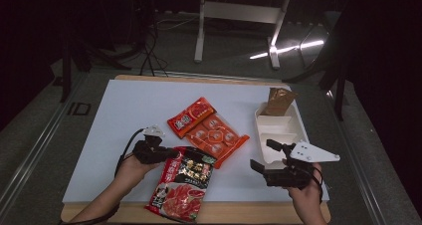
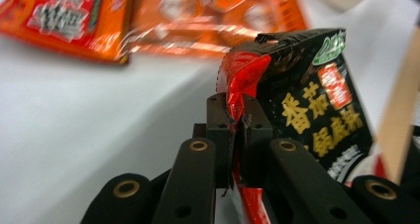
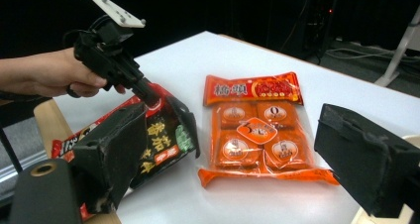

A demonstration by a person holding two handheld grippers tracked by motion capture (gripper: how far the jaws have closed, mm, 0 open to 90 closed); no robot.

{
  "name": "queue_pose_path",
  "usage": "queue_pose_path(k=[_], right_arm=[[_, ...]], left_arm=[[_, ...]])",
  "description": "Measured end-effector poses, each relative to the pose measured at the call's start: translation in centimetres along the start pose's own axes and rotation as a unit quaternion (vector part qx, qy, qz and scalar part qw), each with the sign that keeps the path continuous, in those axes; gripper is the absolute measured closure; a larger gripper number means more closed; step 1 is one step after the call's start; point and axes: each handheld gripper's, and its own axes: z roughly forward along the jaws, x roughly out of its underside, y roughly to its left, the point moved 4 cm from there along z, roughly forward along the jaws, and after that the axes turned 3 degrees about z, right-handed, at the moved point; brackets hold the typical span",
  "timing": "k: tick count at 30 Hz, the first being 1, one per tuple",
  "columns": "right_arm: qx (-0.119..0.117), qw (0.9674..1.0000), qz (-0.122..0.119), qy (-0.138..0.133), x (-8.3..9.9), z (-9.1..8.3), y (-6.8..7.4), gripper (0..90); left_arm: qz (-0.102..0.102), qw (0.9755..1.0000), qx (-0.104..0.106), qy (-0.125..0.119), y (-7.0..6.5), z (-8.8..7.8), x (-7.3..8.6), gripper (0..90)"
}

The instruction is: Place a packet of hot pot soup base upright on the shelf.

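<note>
Red-and-black soup-base pouch: left gripper has its pads clamped together on the pouch's crimped upper corner, foil pinched flat between them; rest of the pouch trails below the pads, far end on the table. Step judged: lifting the pouch off the table. Next move needs a steady carry, probably to the white tray. Right gripper: jaws wide apart, holding nothing, orange seasoning pack lying beyond them.
</note>
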Motion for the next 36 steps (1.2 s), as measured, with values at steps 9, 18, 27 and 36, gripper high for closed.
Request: queue_pose_path(k=[9, 18, 27, 36], right_arm=[[-0.008, 0.9992, -0.039, -0.003, -0.2, -0.1, 0.4, 17.1], [-0.022, 0.9994, -0.025, 0.006, -0.6, -0.1, 0.9, 13.0], [-0.043, 0.9987, -0.017, 0.02, -0.4, 0.4, 1.8, 10.4], [-0.07, 0.9966, -0.003, 0.042, -0.7, 2.4, 2.3, 16.4]], left_arm=[[0.029, 0.999, 0.025, -0.023, -2.6, -1.8, -1.1, 87.2], [0.066, 0.9951, 0.041, -0.062, -5.5, -5.0, -2.8, 87.4], [0.075, 0.991, 0.048, -0.099, -6.7, -6.3, -4.8, 87.2], [0.057, 0.982, 0.032, -0.177, -6.2, -5.9, -6.9, 87.1]])
